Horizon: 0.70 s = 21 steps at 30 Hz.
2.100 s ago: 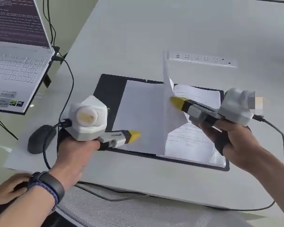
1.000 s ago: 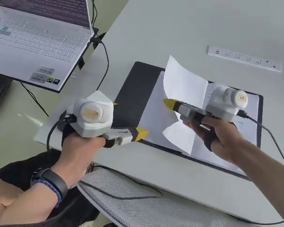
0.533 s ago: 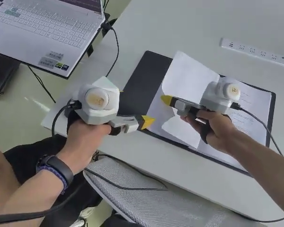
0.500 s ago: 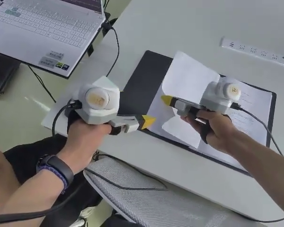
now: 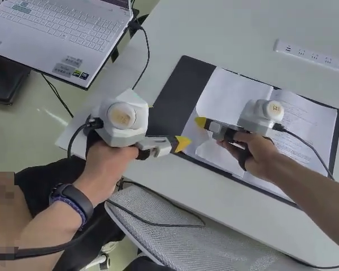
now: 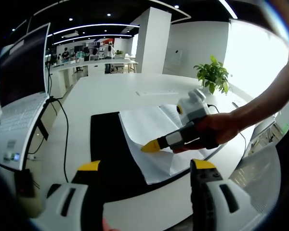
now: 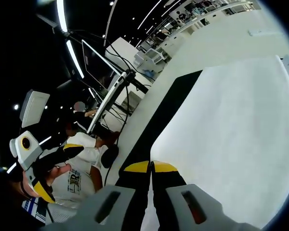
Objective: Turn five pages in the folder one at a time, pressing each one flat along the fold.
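Observation:
A black folder (image 5: 178, 93) (image 6: 103, 144) (image 7: 168, 106) lies open on the white table. A white page (image 5: 237, 96) (image 6: 149, 122) (image 7: 231, 120) has come over to its left half and lies low, its near corner still a little raised. My right gripper (image 5: 200, 121) (image 6: 147, 147) (image 7: 150, 167) is shut on the page at its left edge, yellow tips together. My left gripper (image 5: 182, 144) (image 6: 145, 165) (image 7: 58, 171) hovers open by the folder's near left edge, holding nothing. The printed sheet (image 5: 305, 118) on the right half is uncovered.
An open laptop (image 5: 56, 34) (image 6: 19, 110) stands at the far left, with a cable (image 5: 144, 51) running beside it. A white power strip (image 5: 313, 55) (image 6: 156, 93) lies behind the folder. A mesh chair back (image 5: 175, 237) sits below the table's near edge.
The right gripper has carried the page from standing upright over the fold down to the left half of the folder. The left gripper has stayed by the near left edge.

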Available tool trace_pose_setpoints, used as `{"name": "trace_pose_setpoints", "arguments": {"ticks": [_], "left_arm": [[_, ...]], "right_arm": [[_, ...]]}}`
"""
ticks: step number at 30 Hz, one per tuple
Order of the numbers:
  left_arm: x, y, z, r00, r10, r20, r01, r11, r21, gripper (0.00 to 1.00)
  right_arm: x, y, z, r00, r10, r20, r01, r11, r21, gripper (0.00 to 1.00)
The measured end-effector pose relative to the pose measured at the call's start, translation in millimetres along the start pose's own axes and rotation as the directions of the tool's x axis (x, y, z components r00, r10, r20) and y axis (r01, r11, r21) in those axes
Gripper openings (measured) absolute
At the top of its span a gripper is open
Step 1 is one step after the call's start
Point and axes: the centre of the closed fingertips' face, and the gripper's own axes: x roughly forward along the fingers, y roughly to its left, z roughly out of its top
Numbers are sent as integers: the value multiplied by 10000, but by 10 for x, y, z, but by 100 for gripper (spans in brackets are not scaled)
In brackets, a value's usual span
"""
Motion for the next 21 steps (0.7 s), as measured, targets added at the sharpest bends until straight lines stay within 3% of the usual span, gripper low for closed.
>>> {"name": "trace_pose_setpoints", "arguments": {"ticks": [7,14,15,19,21], "left_arm": [[28,-35,-19,9999,-60,-102,60,10000,26,72],[91,-70,14,9997,-173,-163,175,9998,88,72],[105,-75,19,9996,-190,-194,193,9998,112,72],[123,-92,44,9995,-241,-207,244,9996,159,72],[139,-100,58,9994,-278,-211,282,9994,205,71]], "right_arm": [[-7,-18,-86,9993,-293,-227,300,9991,308,0],[-26,72,-96,9993,-153,-336,162,9995,269,11],[104,-181,47,9993,-144,-337,155,9993,336,12],[147,-245,170,9998,216,-18,-215,9990,385,19],[94,-149,170,9993,381,-20,-380,9990,240,23]]}}
